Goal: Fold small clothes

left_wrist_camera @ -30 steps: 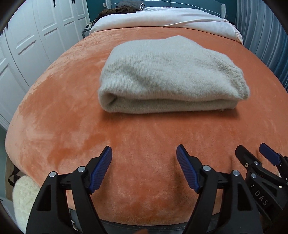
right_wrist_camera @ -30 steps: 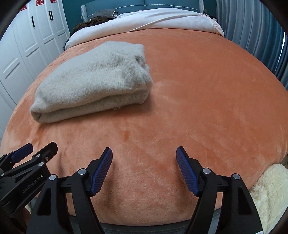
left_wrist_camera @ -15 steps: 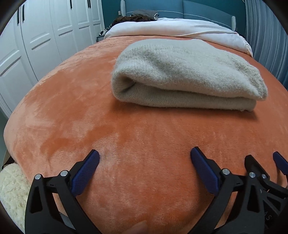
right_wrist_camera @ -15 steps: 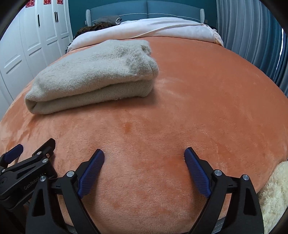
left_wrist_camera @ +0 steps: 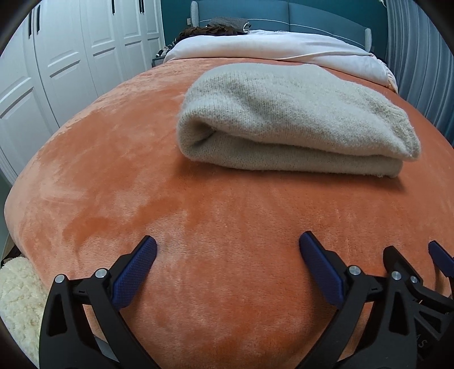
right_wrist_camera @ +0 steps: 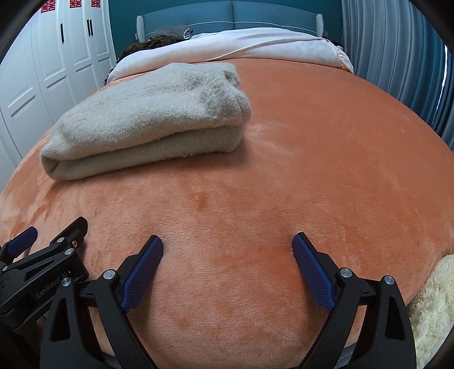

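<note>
A beige knitted sweater point(left_wrist_camera: 292, 119) lies folded into a thick rectangle on the orange blanket point(left_wrist_camera: 113, 159). It also shows in the right wrist view point(right_wrist_camera: 153, 119), to the upper left. My left gripper point(left_wrist_camera: 227, 255) is open and empty, low over the blanket, short of the sweater's near edge. My right gripper point(right_wrist_camera: 227, 252) is open and empty, low over the blanket, to the right of the sweater. The right gripper point(left_wrist_camera: 420, 272) shows at the left view's lower right. The left gripper point(right_wrist_camera: 48, 249) shows at the right view's lower left.
White wardrobe doors point(left_wrist_camera: 71, 56) stand along the left. A white duvet point(left_wrist_camera: 278, 48) and a teal headboard point(right_wrist_camera: 232, 17) lie at the far end. Blue curtains point(right_wrist_camera: 397, 56) hang on the right. A cream fluffy rug point(left_wrist_camera: 20, 301) lies below the bed's near edge.
Both grippers have dropped lower and tilted up, so the sweater is seen more from the side. Both jaws have opened a little wider. The sweater has not moved.
</note>
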### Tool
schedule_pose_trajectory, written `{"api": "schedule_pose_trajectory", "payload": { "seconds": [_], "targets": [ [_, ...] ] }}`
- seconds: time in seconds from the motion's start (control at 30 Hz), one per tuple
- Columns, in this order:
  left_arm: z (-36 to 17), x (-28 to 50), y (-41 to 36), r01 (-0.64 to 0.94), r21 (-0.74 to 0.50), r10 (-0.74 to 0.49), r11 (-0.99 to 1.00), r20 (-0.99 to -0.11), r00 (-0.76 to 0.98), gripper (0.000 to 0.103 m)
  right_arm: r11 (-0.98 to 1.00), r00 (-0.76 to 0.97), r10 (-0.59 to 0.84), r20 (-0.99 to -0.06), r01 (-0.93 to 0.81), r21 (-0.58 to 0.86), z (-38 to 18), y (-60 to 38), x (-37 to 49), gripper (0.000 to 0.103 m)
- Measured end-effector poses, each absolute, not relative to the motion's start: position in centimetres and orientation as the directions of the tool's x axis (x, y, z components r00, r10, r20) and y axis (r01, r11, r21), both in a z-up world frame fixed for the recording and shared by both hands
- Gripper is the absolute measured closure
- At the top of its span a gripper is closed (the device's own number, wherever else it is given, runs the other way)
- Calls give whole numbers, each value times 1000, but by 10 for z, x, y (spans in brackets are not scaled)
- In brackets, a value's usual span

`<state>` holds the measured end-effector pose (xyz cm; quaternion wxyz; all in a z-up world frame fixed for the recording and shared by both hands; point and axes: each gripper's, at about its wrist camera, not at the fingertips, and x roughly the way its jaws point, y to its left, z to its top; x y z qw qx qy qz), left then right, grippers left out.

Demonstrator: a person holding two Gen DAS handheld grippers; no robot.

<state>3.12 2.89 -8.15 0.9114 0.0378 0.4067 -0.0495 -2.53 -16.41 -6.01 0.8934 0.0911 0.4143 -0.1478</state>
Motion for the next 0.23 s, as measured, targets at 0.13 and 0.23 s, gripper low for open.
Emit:
{"api": "schedule_pose_trajectory", "payload": {
  "seconds": [0.13, 0.23],
  "targets": [
    [-80, 32, 29, 121, 30, -58, 992, -745, 664, 5, 941, 614, -187, -767, 336, 40, -60, -167, -25, 12],
    [-80, 32, 29, 121, 31, -58, 992, -745, 664, 5, 941, 614, -187, -767, 336, 40, -60, -167, -25, 12]
  ]
}}
